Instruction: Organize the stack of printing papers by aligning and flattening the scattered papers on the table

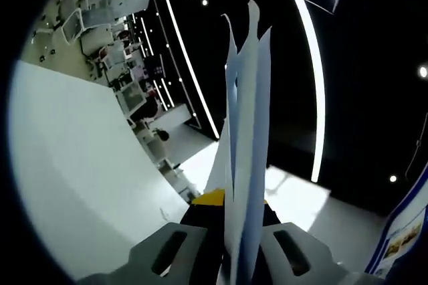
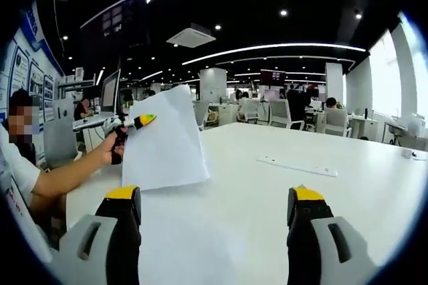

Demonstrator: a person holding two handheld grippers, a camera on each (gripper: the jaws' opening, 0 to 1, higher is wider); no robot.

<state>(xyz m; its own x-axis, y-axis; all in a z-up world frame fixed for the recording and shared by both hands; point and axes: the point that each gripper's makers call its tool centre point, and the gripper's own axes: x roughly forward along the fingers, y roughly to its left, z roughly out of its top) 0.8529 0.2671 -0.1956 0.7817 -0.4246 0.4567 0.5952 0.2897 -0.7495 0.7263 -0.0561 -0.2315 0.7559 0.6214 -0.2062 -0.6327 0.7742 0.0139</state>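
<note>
In the left gripper view the left gripper [image 1: 235, 258] has its jaws closed on a sheaf of papers [image 1: 245, 158], which rises edge-on from between the jaws toward the top of the view, its sheets fanning slightly apart at the far end. The view is rolled, so the white tabletop [image 1: 73, 178] sweeps across the left side, with office chairs and desks small beyond it and long ceiling light strips [image 1: 317, 91] running across the dark ceiling. In the right gripper view the right gripper [image 2: 214, 215] hovers over the tabletop [image 2: 267, 191] with its yellow-tipped jaws spread wide and nothing between them. To the left in that view a person's hand [image 2: 110, 149] holds the left gripper [image 2: 137, 123], whose yellow tip shows against the top edge of the papers [image 2: 164, 141]. The papers hang as a flat white sheaf, lifted and tilted, with the lower edge near or touching the tabletop; I cannot tell which. A slim white strip [image 2: 297, 166] lies flat on the tabletop well to the right of the papers. Behind the hand stands a monitor [image 2: 110, 91], and farther back are white chairs, desks and seated people in an open office.
</note>
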